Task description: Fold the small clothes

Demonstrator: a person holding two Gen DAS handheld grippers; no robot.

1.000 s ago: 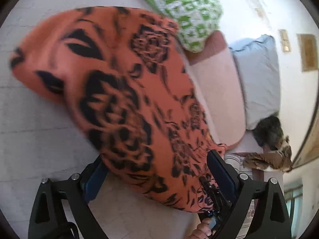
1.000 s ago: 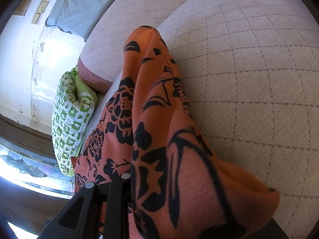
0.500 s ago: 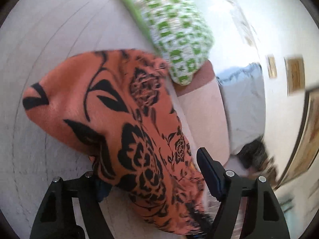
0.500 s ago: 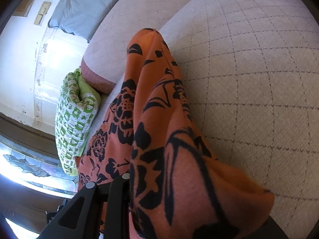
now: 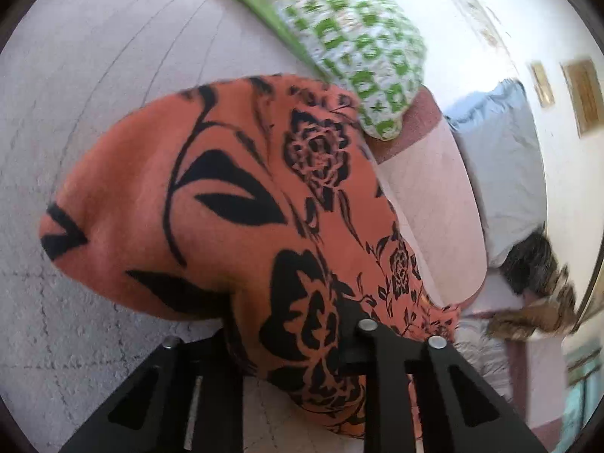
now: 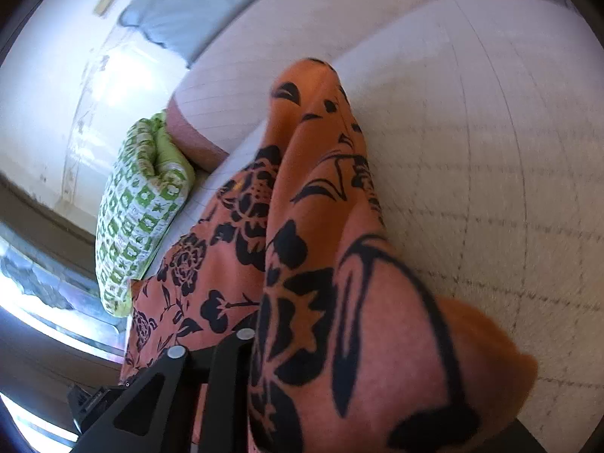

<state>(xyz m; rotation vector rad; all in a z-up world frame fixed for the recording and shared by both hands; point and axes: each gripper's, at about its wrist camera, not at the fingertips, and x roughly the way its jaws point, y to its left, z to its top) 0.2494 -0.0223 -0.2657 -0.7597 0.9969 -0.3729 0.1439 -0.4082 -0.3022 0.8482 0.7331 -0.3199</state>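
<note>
An orange garment with a black flower print (image 5: 226, 196) lies bunched on the quilted white cover (image 5: 75, 113). My left gripper (image 5: 290, 339) is closing, and its two black fingers pinch a thick fold of the cloth at its near end. In the right wrist view the same garment (image 6: 313, 188) stretches away from me across the cover (image 6: 490, 151). My right gripper (image 6: 321, 358) is also closing on it. Only its left finger (image 6: 241, 343) shows. The other is hidden under the draped cloth.
A green-and-white patterned pillow (image 5: 362, 37) (image 6: 139, 219) lies just beyond the garment's far end. A blue-grey pillow (image 5: 498, 166) (image 6: 188, 7) leans at the wall behind a pink-edged cushion (image 5: 426, 204). Dark and brown clothes (image 5: 528, 275) are heaped at the right.
The left jaws went from wide open around the cloth to pinched on a fold of it. The right view rolled a little, with the garment still in that grip.
</note>
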